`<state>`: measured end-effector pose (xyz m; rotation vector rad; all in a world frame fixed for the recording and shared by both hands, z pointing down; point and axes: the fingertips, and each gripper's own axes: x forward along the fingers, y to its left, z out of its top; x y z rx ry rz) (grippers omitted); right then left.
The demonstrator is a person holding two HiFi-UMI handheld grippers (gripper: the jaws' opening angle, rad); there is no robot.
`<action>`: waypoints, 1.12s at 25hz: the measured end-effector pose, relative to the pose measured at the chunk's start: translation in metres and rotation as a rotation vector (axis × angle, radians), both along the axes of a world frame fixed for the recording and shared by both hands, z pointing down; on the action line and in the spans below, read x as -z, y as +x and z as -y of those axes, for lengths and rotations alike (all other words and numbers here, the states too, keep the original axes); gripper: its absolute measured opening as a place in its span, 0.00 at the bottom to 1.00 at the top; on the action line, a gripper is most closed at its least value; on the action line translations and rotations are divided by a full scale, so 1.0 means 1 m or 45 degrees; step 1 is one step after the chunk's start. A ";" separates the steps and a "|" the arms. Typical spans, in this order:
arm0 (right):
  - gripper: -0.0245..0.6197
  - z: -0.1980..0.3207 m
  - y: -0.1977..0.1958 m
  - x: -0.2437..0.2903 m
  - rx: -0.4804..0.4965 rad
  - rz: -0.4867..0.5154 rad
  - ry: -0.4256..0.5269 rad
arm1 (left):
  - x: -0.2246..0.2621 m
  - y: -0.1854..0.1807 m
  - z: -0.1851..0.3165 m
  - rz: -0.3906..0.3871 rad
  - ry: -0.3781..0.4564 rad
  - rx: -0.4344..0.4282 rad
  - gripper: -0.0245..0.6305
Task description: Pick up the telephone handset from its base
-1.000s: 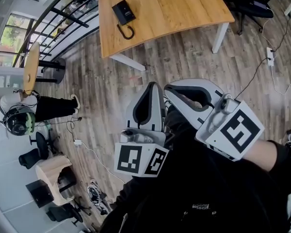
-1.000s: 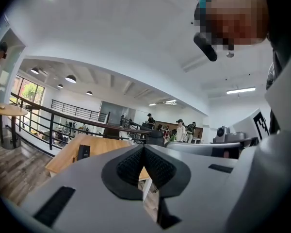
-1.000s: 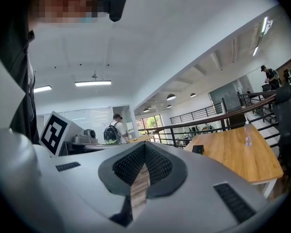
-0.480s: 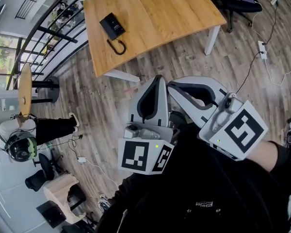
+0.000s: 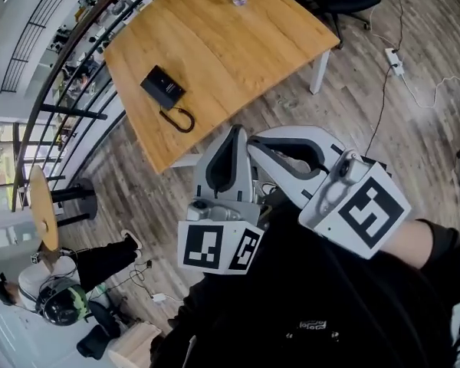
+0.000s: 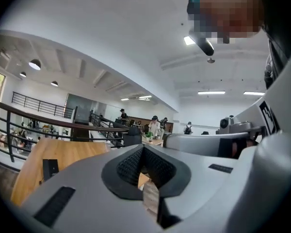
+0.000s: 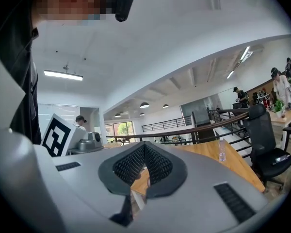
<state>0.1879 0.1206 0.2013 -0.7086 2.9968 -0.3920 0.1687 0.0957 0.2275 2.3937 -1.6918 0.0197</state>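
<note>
Both pairs of jaws are closed on nothing. The left gripper [image 5: 234, 132] and right gripper [image 5: 254, 141] sit side by side, close to the person's chest. The telephone [image 5: 163, 88] lies on the wooden table [image 5: 238, 44] — well apart from both.

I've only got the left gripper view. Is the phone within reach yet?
Observer: Probably not. The head view shows the left hand-held gripper and right hand-held gripper short of the table edge.
Operator: Anything beside the phone?
Observer: A looped cord lies on its near side.
Operator: Right jaws?
Observer: Together, with nothing between them.
</note>
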 end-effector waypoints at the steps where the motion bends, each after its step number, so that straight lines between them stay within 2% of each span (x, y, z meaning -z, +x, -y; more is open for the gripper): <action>1: 0.06 0.003 -0.008 0.004 -0.009 -0.001 0.024 | 0.001 -0.008 0.005 -0.016 -0.005 -0.012 0.04; 4: 0.06 0.005 -0.030 0.004 -0.024 -0.023 0.044 | -0.001 -0.030 0.013 -0.056 -0.016 -0.027 0.04; 7: 0.06 0.006 -0.052 -0.004 -0.035 -0.053 -0.006 | 0.000 -0.052 0.015 -0.083 -0.013 -0.031 0.04; 10: 0.06 0.007 -0.079 -0.014 -0.015 -0.078 -0.037 | -0.012 -0.080 0.016 -0.108 -0.058 -0.042 0.04; 16: 0.06 -0.011 -0.160 -0.011 0.141 -0.100 0.026 | -0.009 -0.161 -0.009 -0.111 -0.010 0.104 0.04; 19: 0.06 -0.030 -0.200 -0.020 0.244 -0.117 0.048 | -0.026 -0.202 -0.028 -0.155 -0.033 0.191 0.04; 22: 0.06 -0.044 -0.230 -0.030 0.332 -0.161 0.032 | -0.030 -0.237 -0.038 -0.180 -0.011 0.272 0.04; 25: 0.06 -0.052 -0.261 -0.025 0.400 -0.138 0.079 | -0.028 -0.265 -0.047 -0.191 0.013 0.328 0.04; 28: 0.06 -0.067 -0.278 -0.035 0.474 -0.201 0.027 | -0.034 -0.285 -0.062 -0.207 0.002 0.376 0.04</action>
